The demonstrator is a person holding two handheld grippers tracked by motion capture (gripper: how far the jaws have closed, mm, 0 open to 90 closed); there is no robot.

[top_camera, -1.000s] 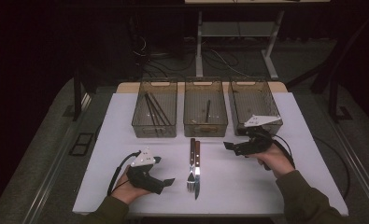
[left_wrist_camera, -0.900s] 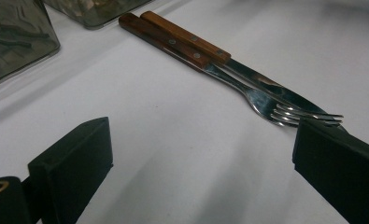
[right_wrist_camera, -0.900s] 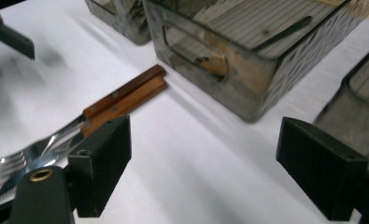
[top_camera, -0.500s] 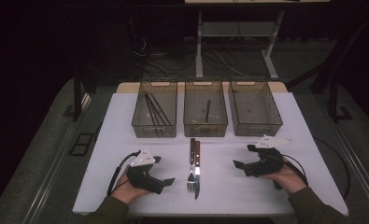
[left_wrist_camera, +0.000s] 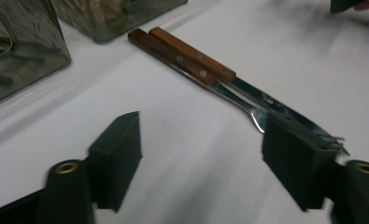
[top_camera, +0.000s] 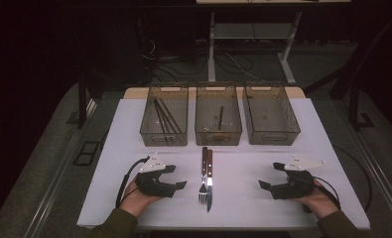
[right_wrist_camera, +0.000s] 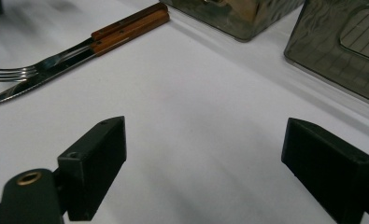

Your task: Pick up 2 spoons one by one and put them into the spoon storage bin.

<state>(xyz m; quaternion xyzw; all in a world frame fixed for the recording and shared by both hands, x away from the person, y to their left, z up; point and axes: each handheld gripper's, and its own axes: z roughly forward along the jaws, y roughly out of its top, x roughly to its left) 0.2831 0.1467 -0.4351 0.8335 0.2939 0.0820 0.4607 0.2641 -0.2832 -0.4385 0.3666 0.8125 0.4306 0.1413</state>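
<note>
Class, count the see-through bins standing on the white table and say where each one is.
3, in a row at the far edge of the table: the left bin holding dark sticks, the middle bin just beyond the fork and knife, the right bin.

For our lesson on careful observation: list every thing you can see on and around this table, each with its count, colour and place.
Table: one, white top, centre of the high view.
Bins: three, clear smoky plastic, in a row at the table's far side; the left one holds dark sticks, the middle one a dark utensil, the right one looks empty.
Fork: one, steel with a brown wooden handle, table centre, tines toward the person.
Knife: one, steel with a brown wooden handle, touching the fork's right side.
Stand: one, pale metal, on the dark floor behind the table.
Cables: several, dark, on the floor by the stand.
Left gripper: one, black, left of the fork, jaws open, have just been closing, nothing between them.
Right gripper: one, black, right of the knife, jaws open.
</note>
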